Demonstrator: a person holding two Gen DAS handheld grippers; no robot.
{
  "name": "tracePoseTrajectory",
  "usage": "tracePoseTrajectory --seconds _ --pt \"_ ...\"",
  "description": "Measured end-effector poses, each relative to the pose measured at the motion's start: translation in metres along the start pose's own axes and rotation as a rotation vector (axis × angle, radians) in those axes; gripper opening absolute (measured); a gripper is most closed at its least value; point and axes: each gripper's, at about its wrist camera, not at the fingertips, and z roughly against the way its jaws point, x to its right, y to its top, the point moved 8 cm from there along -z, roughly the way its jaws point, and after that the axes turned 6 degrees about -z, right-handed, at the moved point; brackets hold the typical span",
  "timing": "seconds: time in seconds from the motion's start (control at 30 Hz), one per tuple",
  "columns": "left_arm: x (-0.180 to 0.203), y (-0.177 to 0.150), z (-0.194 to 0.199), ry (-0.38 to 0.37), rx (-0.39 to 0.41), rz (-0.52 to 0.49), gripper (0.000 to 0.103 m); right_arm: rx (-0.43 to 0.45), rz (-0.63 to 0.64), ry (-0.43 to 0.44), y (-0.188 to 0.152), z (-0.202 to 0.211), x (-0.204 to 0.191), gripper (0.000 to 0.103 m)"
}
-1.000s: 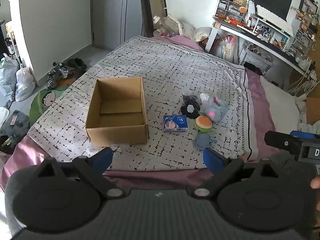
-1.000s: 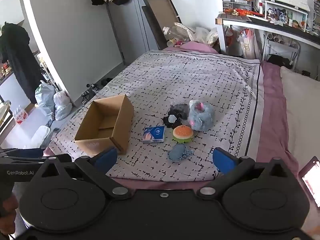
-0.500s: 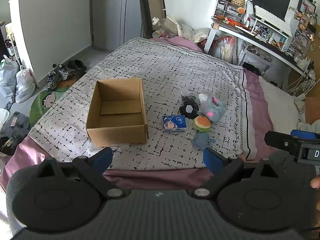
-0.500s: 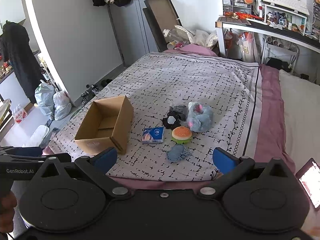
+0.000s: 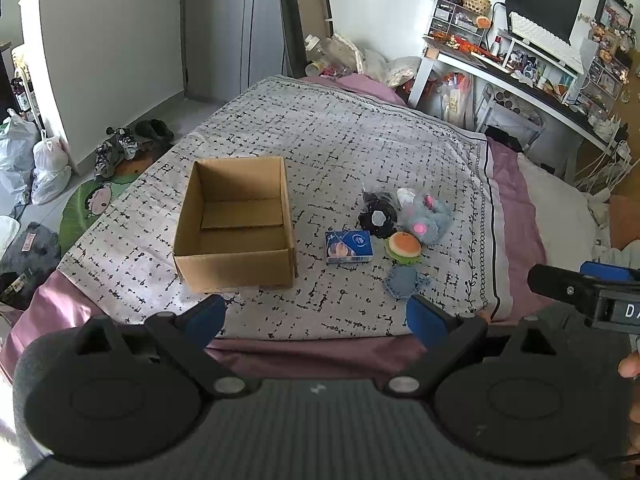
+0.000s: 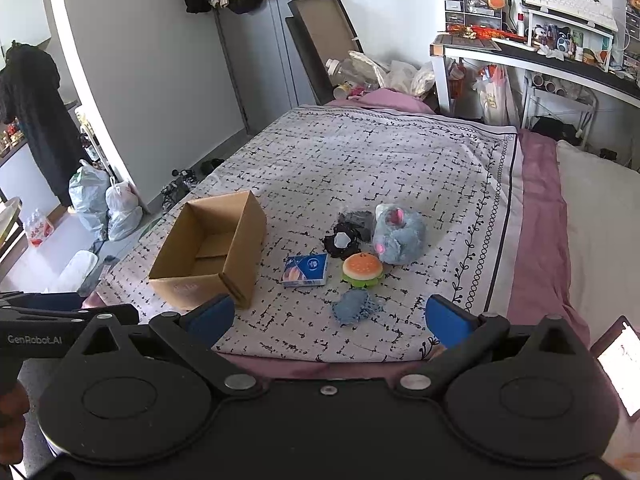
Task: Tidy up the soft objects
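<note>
Five loose items lie grouped on the bedspread [image 5: 340,140], and we judge the task not yet begun: the cardboard box [image 5: 236,224] stands open with only its inner flaps visible inside, and nothing has been loaded. We count one grey plush mouse [image 5: 426,216], one burger-shaped squishy toy [image 5: 404,245], one blue knitted piece [image 5: 404,280], one black fluffy item with a white centre [image 5: 378,220] and one blue tissue packet [image 5: 349,246]. The packet lies between the box and the toys; the burger touches the mouse, and the knitted piece sits nearest the bed edge. All five remain to be moved, presumably into the box to their left. We hold the left gripper [image 5: 316,316] and the right gripper [image 6: 326,320] short of the bed edge, each with jaws spread wide and holding nothing. One box, two grippers, no item in hand.
</note>
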Motion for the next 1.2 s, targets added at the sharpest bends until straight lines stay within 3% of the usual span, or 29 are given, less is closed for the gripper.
tracePoseTrajectory --seconds 1.2 --pt "-0.0031 -0.0026 -0.0037 -0.005 -0.002 0.006 0.096 -0.004 -0.005 -0.002 -0.0012 -0.0003 0.0013 0.103"
